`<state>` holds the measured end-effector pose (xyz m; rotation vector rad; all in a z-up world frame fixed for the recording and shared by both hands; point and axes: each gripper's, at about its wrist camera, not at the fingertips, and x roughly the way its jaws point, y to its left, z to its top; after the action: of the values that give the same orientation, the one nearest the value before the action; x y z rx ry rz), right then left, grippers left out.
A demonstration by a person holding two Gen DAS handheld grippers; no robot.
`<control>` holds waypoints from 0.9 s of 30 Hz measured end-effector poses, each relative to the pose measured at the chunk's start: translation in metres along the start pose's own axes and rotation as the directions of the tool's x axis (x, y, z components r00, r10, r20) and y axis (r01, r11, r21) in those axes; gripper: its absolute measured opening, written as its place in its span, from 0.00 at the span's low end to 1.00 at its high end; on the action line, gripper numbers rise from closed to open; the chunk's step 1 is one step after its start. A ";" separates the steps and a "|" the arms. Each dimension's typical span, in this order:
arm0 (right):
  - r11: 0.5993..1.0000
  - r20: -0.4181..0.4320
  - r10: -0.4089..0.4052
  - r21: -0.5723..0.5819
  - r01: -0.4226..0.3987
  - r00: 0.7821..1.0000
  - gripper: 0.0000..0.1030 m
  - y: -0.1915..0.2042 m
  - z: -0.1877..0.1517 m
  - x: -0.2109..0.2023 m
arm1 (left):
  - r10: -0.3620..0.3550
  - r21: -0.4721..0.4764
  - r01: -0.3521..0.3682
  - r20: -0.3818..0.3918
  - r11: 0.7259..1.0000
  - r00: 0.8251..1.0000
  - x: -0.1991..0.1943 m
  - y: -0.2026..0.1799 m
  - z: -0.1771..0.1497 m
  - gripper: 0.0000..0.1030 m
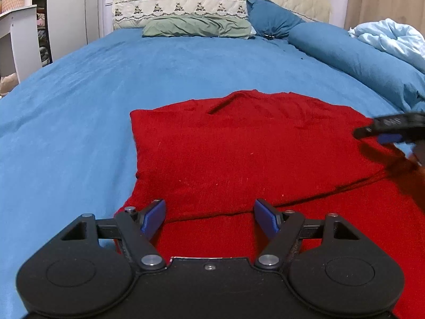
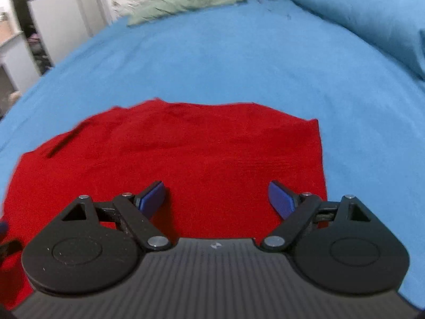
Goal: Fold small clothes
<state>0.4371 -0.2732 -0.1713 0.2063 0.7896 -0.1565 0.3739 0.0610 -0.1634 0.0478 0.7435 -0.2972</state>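
A red knitted garment [image 1: 239, 148] lies flat on the blue bed sheet, with a folded layer whose edge crosses it near me. My left gripper [image 1: 209, 216] hovers over its near left part, open, blue pads apart with nothing between them. In the right wrist view the same red garment [image 2: 186, 146] spreads out ahead, its right edge straight. My right gripper [image 2: 216, 199] stands wide open above it, holding nothing. A blurred fingertip of the right gripper [image 1: 382, 130] shows at the right edge of the left wrist view.
The blue bed sheet [image 1: 79, 106] surrounds the garment. At the headboard lie a green pillow [image 1: 196, 26], a blue pillow [image 1: 271, 18] and a long blue bolster [image 1: 353, 53]. A pale blue blanket [image 1: 393, 37] is bunched at far right. White furniture [image 1: 18, 34] stands left.
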 end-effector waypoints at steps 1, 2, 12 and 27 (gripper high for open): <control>1.000 0.017 -0.028 -0.007 0.028 0.999 0.98 -0.002 0.004 0.007 | 0.000 0.002 0.000 0.000 1.000 1.000 -0.001 0.000 -0.001 0.75; 0.998 0.024 -0.055 -0.015 0.055 0.998 0.99 -0.003 0.007 0.013 | 0.001 0.003 -0.001 0.001 1.000 1.000 -0.001 0.000 -0.002 0.75; 0.998 0.094 -0.003 0.058 -0.003 0.996 1.00 -0.025 0.010 -0.045 | 0.023 -0.057 -0.023 -0.009 0.998 1.000 -0.031 -0.006 0.004 0.84; 0.981 0.192 0.159 -0.143 -0.132 0.968 1.00 -0.026 -0.044 -0.325 | 0.162 -0.067 -0.158 0.062 0.985 0.985 -0.237 -0.056 -0.001 0.95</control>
<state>0.1759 -0.2674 0.0286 0.1226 0.5764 0.0135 0.1926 0.0664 -0.0014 0.0380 0.6772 -0.1218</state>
